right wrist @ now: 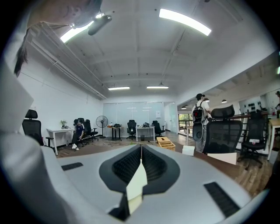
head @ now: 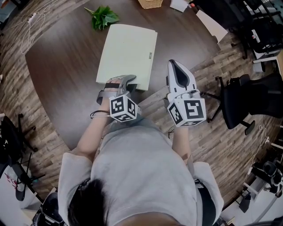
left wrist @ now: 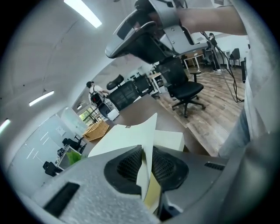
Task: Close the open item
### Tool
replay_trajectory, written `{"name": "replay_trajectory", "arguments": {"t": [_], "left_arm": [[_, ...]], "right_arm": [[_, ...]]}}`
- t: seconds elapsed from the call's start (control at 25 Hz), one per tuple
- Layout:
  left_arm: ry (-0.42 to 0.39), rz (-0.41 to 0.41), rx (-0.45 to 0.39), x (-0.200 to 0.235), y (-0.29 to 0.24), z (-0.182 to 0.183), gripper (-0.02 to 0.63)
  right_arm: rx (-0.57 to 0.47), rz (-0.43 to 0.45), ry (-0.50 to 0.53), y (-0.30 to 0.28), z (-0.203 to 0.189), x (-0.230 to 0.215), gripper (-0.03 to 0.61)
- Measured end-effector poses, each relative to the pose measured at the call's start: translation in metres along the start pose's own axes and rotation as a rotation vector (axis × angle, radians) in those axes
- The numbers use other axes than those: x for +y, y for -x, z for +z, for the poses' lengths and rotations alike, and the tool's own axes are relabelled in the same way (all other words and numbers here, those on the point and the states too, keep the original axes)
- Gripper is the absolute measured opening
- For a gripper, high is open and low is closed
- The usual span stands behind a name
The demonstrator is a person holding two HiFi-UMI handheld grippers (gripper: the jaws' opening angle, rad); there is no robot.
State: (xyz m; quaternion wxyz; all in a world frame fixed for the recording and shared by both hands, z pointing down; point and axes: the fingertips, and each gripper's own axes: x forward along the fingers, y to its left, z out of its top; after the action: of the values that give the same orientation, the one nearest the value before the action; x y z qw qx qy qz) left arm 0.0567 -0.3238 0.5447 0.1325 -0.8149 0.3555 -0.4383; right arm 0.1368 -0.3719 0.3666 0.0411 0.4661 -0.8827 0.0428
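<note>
A pale cream folder (head: 128, 50) lies on the round brown table (head: 62, 79). My left gripper (head: 127, 84) is at its near edge and shut on the cover. In the left gripper view the thin cream cover (left wrist: 146, 131) stands up between the ribbed pads (left wrist: 127, 166), lifted off the stack (left wrist: 170, 141) below. To the right, my right gripper (head: 177, 64) hangs off the table over the wooden floor and points away from me, touching nothing. Its jaws (right wrist: 141, 159) are together; only a pale strip shows at their seam. It also appears overhead in the left gripper view (left wrist: 140, 35).
A green leafy sprig (head: 102, 16) lies beyond the folder, with a wicker basket (head: 150, 3) and white sheets (head: 211, 24) at the far edge. A black office chair (head: 247, 99) stands right of the table. A white cable (head: 27, 31) lies on the floor at left.
</note>
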Motion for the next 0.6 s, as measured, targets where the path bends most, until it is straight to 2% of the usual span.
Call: {"name": "replay_trajectory", "arguments": {"t": [0.24,0.44,0.6], "left_arm": [[-0.046,-0.092,0.127,-0.015,-0.018,-0.007,0.035],[-0.121,-0.224,0.226,-0.024,-0.025,-0.014,0.035],[-0.160,-0.297,0.277,-0.026,-0.028,-0.017,0.035]], "right_arm": [[-0.006,0.013,-0.003,-0.001,0.001,-0.006,0.014],[-0.011,0.015,-0.011,0.000,0.000,-0.014,0.014],[-0.013,0.025,-0.013,0.000,-0.001,-0.018,0.014]]}}
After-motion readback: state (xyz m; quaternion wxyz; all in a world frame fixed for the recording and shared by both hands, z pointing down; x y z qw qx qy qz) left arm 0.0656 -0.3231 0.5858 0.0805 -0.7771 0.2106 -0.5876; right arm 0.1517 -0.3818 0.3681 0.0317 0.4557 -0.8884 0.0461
